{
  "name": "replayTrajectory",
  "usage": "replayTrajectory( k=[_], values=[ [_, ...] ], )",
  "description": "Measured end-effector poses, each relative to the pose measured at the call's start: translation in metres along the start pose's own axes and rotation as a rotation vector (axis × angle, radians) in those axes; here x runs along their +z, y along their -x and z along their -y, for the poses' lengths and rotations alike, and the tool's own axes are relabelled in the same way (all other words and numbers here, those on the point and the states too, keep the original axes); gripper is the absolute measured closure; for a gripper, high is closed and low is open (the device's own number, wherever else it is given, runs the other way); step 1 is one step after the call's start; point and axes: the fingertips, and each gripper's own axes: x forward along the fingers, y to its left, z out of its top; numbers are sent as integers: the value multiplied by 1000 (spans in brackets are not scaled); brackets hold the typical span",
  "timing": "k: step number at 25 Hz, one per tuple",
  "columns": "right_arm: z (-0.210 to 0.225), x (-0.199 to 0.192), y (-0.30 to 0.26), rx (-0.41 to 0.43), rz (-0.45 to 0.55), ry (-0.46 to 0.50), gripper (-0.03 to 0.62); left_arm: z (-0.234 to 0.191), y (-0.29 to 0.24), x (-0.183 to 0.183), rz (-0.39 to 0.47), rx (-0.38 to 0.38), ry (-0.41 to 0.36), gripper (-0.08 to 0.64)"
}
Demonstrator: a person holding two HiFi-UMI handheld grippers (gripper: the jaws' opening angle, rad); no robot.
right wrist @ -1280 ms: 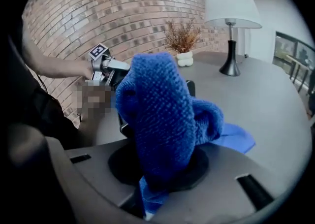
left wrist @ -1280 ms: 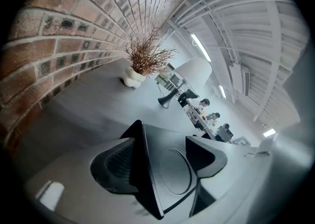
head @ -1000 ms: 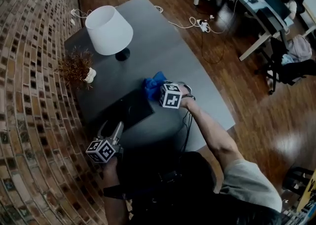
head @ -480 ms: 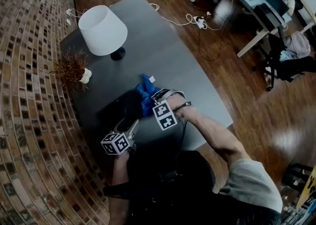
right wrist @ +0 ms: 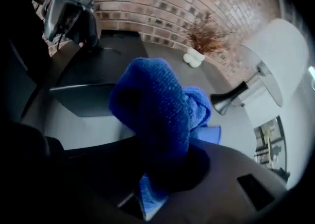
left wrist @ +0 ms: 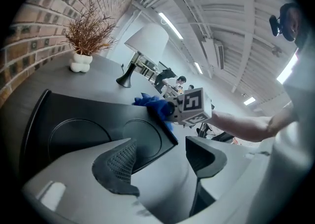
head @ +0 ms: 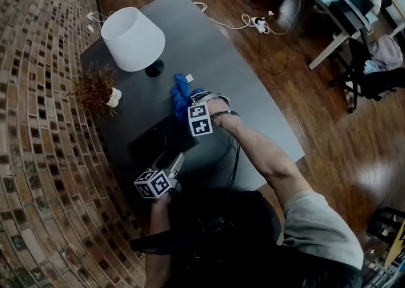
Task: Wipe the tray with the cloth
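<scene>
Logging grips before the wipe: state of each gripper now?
Left gripper: jaws open, holding nothing.
Right gripper: jaws shut on blue cloth.

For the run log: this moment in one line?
right gripper: shut on cloth, beside tray | left gripper: jaws open, at tray corner
</scene>
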Motion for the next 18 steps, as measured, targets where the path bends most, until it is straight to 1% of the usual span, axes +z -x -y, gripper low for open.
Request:
replayTrajectory(
  k=[2, 5, 6, 8, 9, 10, 11, 12, 13, 14, 16, 18],
  values=[
    [-27, 6, -9, 49, -7, 122, 509, 1, 0, -2, 2, 7, 0, 250],
    [-70, -3, 8, 93, 10, 209, 509, 1, -1, -1, 12, 10, -6, 252],
    [-89, -6, 17, 117, 18, 245, 509, 0, -1, 0, 16, 11, -9, 265],
    [-136, -8, 39, 197, 49, 315, 509, -2, 1, 1, 29, 19, -11, 267],
    [-163, -7, 53, 264, 84, 331, 509, -3, 2, 2, 38, 22, -5, 267],
    [-187, -6, 68, 342, 129, 326, 509, -2, 3, 3, 48, 22, 7, 267],
    [-204, -6, 81, 406, 165, 297, 509, -1, 5, 3, 58, 17, 29, 267],
    [-208, -10, 90, 432, 176, 250, 509, 1, 8, 3, 70, 8, 57, 257],
    [-196, -16, 94, 414, 165, 194, 509, 4, 16, 3, 87, -4, 86, 239],
    [-170, -22, 95, 359, 145, 130, 509, 6, 26, 1, 106, -13, 110, 239],
    [-95, -24, 96, 196, 121, -9, 509, 8, 47, -12, 122, -17, 162, 239],
    [-16, -10, 96, 37, 121, -112, 509, 1, 60, -36, 117, -1, 252, 239]
  ],
)
